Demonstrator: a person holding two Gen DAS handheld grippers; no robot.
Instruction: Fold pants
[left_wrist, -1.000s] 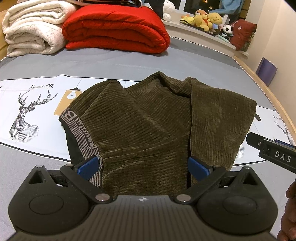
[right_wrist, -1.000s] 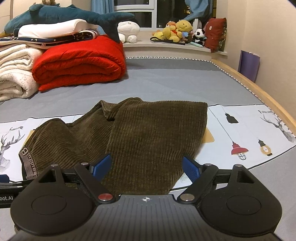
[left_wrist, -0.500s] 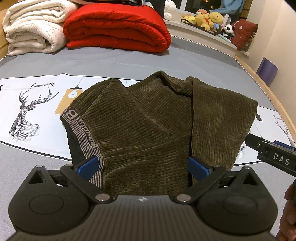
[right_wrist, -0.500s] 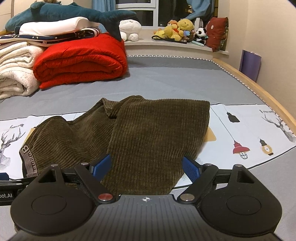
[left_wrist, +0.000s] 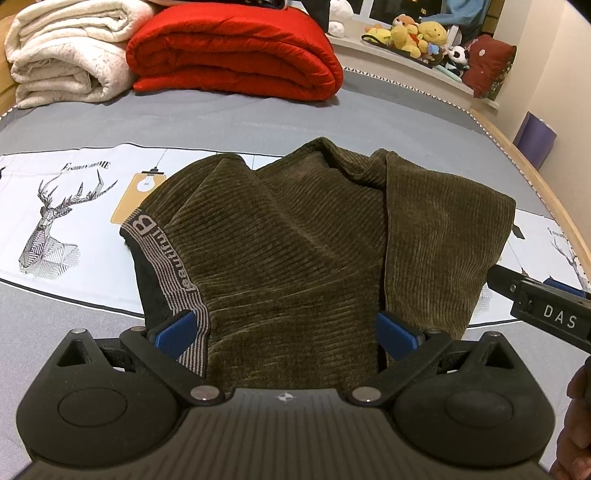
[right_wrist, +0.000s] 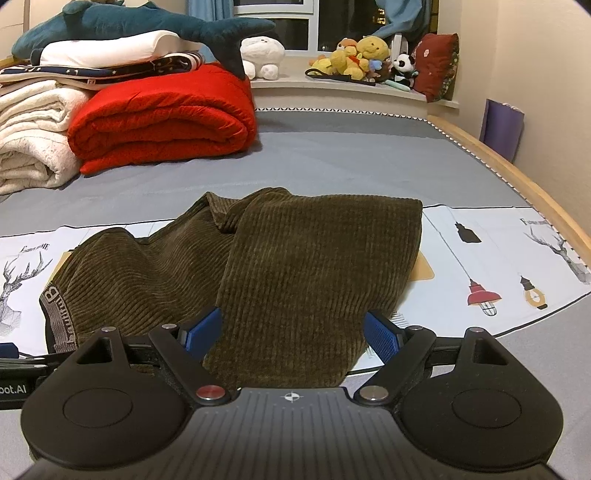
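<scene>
At the far left of the bed, a stack of cream blankets is seen, with a folded red quilt just beside it on the right. A blue plush shark is laid on top of the stack in the right wrist view. On the grey cover a white printed strip with a deer drawing is spread from left to right.

The pants, of olive corduroy, are found on this strip near the middle of the bed, roughly folded, with the striped waistband turned to the left and a folded layer lying over the right half.

The left gripper is held over the near edge of the pants, its blue pads set wide apart and nothing clamped between them. The right gripper is likewise held over the near edge of the right layer, its jaws spread wide and closed on nothing; the cloth lies beneath the gap.

On the far right, plush toys and a dark red cushion are noted on the window ledge.
</scene>
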